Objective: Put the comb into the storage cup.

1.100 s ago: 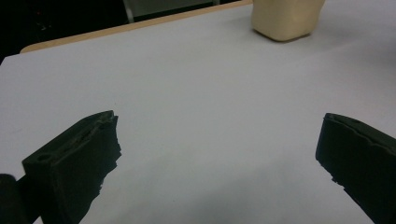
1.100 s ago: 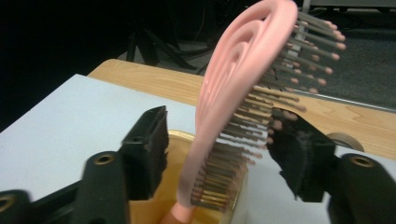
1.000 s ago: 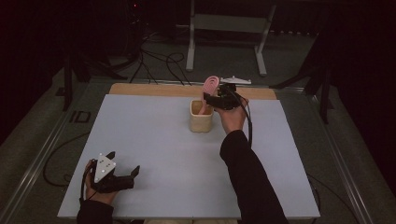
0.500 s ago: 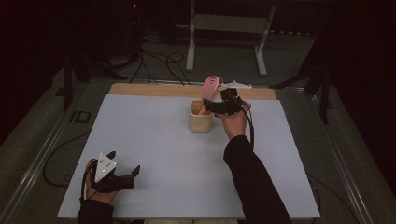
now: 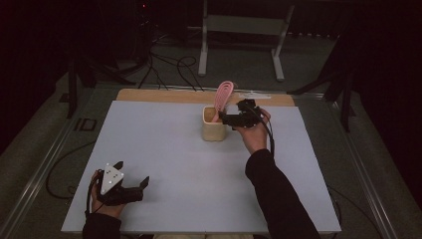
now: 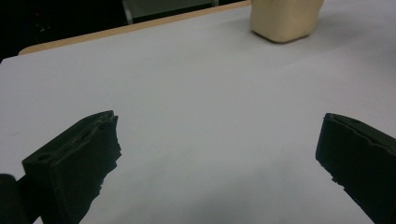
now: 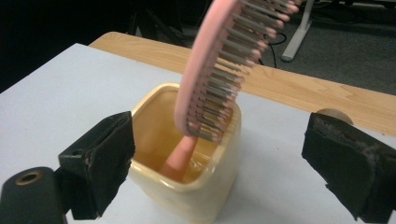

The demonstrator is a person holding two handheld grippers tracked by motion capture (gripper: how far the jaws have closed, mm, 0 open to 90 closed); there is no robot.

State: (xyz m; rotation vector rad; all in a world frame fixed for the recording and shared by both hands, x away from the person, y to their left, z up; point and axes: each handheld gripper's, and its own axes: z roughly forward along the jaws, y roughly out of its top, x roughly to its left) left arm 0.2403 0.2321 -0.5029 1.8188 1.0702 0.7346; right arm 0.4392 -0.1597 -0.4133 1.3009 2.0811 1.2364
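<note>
Pink hairbrush [image 7: 219, 70]: stands handle-down in the cream cup [image 7: 187, 186], head leaning out over the rim.
Cup: on the white worktop [image 5: 164, 149], near its far edge.
Right claw [image 7: 224, 154]: jaws just opened wide, flanking the cup, gripping nothing.
Left claw [image 6: 215, 163]: open, empty, low over the worktop's near left corner.

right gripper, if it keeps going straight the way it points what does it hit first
Most likely the cream cup, right between the open jaws of the right gripper; the pink hairbrush standing in it comes just behind.
</note>
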